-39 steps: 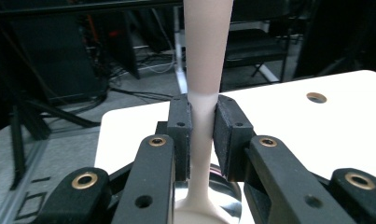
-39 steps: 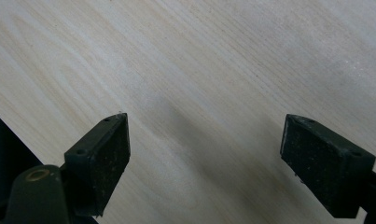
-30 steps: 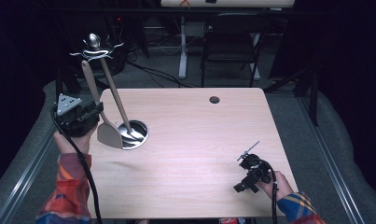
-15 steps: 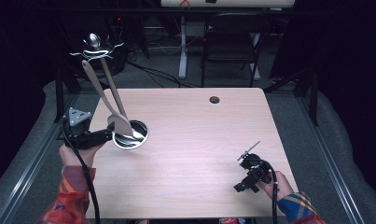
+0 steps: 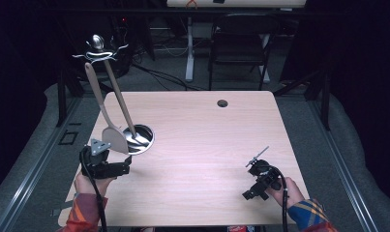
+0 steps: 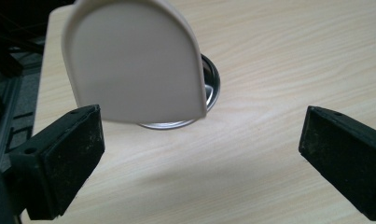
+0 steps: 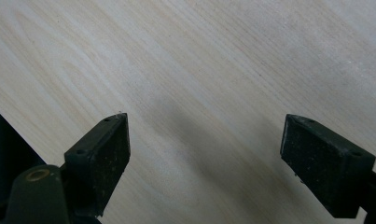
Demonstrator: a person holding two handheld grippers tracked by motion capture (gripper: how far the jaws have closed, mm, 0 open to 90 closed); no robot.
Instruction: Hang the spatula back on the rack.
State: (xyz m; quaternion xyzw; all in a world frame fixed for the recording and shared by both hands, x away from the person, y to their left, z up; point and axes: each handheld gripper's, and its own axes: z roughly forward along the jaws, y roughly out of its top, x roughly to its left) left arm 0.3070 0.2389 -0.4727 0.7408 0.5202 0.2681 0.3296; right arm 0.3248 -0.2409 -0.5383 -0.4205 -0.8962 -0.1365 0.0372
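1. The wooden table is the largest thing; every place below is given from the round steel base of the utensil stand that sits near its left edge
2. The utensil stand rises from that base as a slanted rod, leaning up and to the left, and ends in a curly metal top with hooks high above and behind the base
3. The beige spatula hangs from a hook of the stand; its long handle runs down toward the base and its broad rounded blade hangs just in front of the base's left part. Whether the blade touches the base I cannot tell
4. The left gripper, held in the person's left hand, lies low just in front and to the left of the base, pointing toward it. Its jaws have just been opening and now stand wide, released; in the left gripper view the blade hangs above and between them, and neither pad presses on it
5. The right gripper, in the right hand, is well apart from the base, far to its right and nearer the front edge. Its jaws are spread wide over bare wood with nothing between them
6. A small dark hole lies in the table well behind and to the right of the base
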